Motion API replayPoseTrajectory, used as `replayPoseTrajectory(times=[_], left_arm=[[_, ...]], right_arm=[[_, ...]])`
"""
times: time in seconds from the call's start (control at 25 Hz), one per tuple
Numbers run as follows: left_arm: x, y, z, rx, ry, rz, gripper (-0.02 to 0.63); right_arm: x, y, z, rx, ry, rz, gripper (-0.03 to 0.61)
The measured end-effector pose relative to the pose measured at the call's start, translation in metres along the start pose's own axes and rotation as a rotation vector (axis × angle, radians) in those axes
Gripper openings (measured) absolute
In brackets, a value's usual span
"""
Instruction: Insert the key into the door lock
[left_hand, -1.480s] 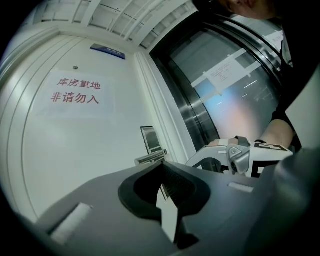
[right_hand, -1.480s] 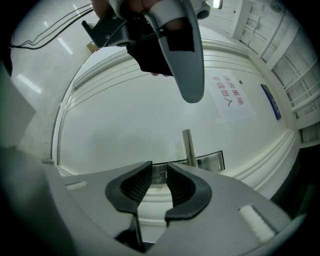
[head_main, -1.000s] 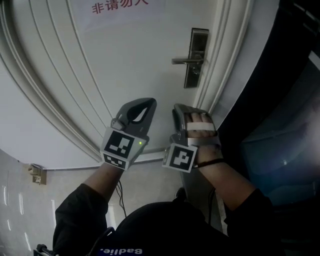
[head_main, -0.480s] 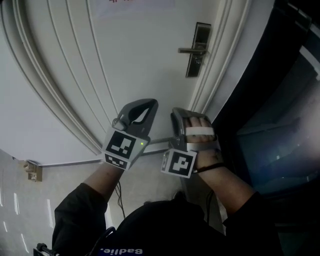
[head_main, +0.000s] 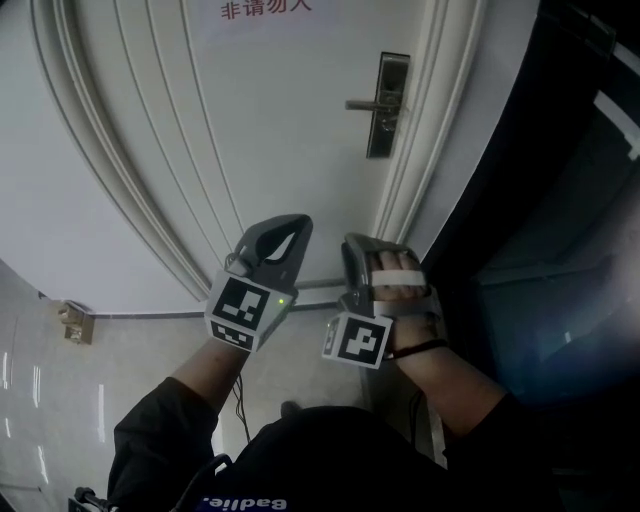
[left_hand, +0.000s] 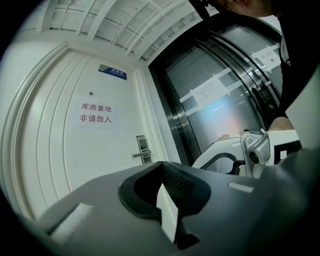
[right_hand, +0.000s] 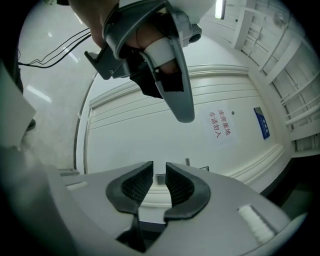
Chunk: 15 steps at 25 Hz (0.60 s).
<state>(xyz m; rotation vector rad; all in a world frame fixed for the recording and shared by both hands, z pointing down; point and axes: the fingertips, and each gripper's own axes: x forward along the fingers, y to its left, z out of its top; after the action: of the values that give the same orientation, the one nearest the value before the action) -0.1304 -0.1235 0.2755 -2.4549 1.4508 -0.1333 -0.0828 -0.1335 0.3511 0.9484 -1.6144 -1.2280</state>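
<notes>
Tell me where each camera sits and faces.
Head view: on the head, looking down at door, lock, arms, left claw, right claw.
Left gripper view: on left claw, facing door and lift doors; right claw at right.
Right gripper view: on right claw, jaws closing, nothing between, facing door; left claw above.
All show the door.

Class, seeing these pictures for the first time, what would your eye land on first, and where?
The white door fills the upper head view, with a red-lettered notice and, near its right edge, a dark lock plate. Below it, side by side, are the left hand-held gripper and the right hand-held gripper, whose jaws are closing with nothing between them.
</notes>
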Motion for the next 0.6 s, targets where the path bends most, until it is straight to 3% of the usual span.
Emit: replayPoseTrajectory(times=[0.32, 0.6], left_arm=[[-0.001, -0.079, 0.011, -0.036, 0.039, 0.058, 0.020], [-0.026, -0.121, 0.005, -0.067, 0.094, 0.083, 0.020]], right_arm=[[-0.056, 0.013, -0.058, 0.031, -0.068, 0.033, 0.058], [-0.100, 0.025, -0.066, 0.099, -0.129, 0.067, 0.047]])
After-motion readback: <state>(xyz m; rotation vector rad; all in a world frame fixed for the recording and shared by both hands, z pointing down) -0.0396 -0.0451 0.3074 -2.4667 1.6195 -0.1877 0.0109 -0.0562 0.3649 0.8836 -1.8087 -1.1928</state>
